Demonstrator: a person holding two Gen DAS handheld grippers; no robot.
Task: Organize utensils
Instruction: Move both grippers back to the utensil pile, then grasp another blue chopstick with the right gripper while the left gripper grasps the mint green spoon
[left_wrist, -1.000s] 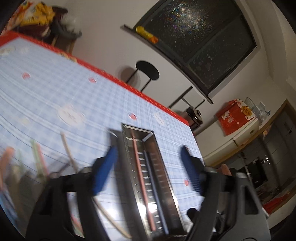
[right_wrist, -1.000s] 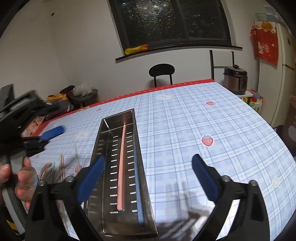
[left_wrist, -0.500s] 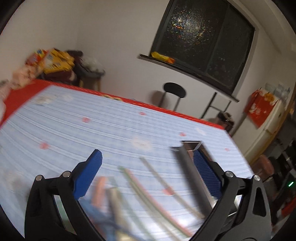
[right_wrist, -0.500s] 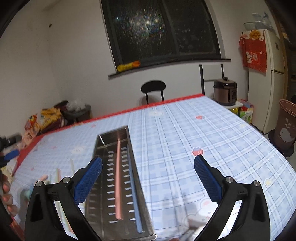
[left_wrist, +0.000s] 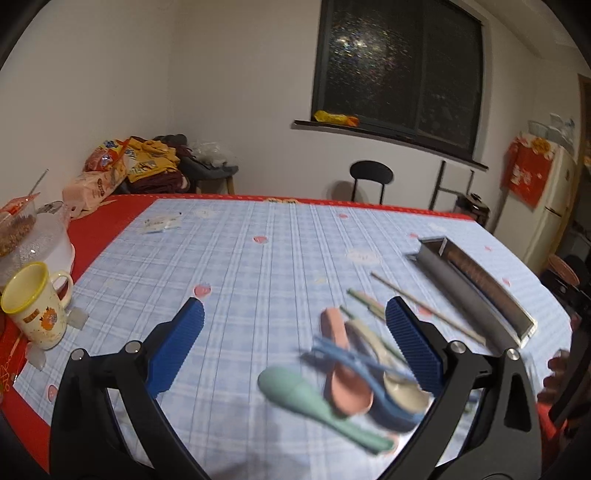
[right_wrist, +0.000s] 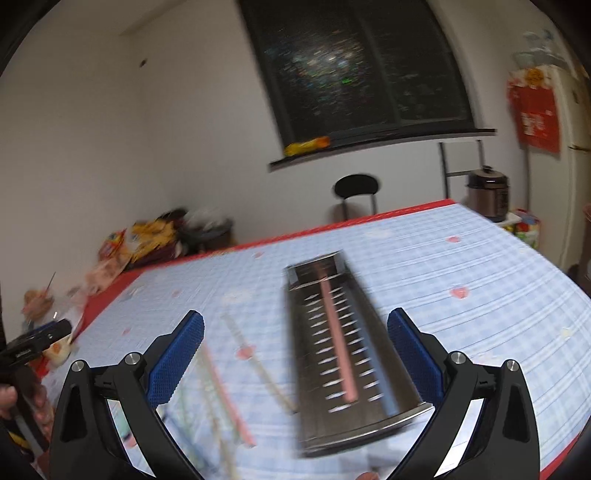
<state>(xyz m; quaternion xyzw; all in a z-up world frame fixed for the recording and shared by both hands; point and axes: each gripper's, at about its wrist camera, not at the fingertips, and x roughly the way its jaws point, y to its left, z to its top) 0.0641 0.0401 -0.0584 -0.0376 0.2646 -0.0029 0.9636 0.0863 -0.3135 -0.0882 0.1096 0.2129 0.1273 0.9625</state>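
A: Step in hand looks like fetching the next utensil. The left gripper (left_wrist: 294, 345) has its jaws spread wide, nothing between them, hovering over the utensil pile (left_wrist: 354, 373).

B: Pile position?

A: Low, toward its right jaw. Green spoon (left_wrist: 295, 387), pink spoon (left_wrist: 345, 380), blue and cream pieces overlapping, loose chopsticks (left_wrist: 424, 308) beyond. Blurred, so no exact count.

B: Right side?

A: The right gripper (right_wrist: 295, 345) also has jaws spread, empty. The steel tray (right_wrist: 345, 354) sits ahead, toward its right jaw, slotted floor, one pink stick (right_wrist: 338, 339) and a blue one inside.

B: Next move?

A: Probably single out one piece from the tangle, close on its handle, carry it to the tray. The green spoon lies most exposed on the worktop (left_wrist: 240, 266).
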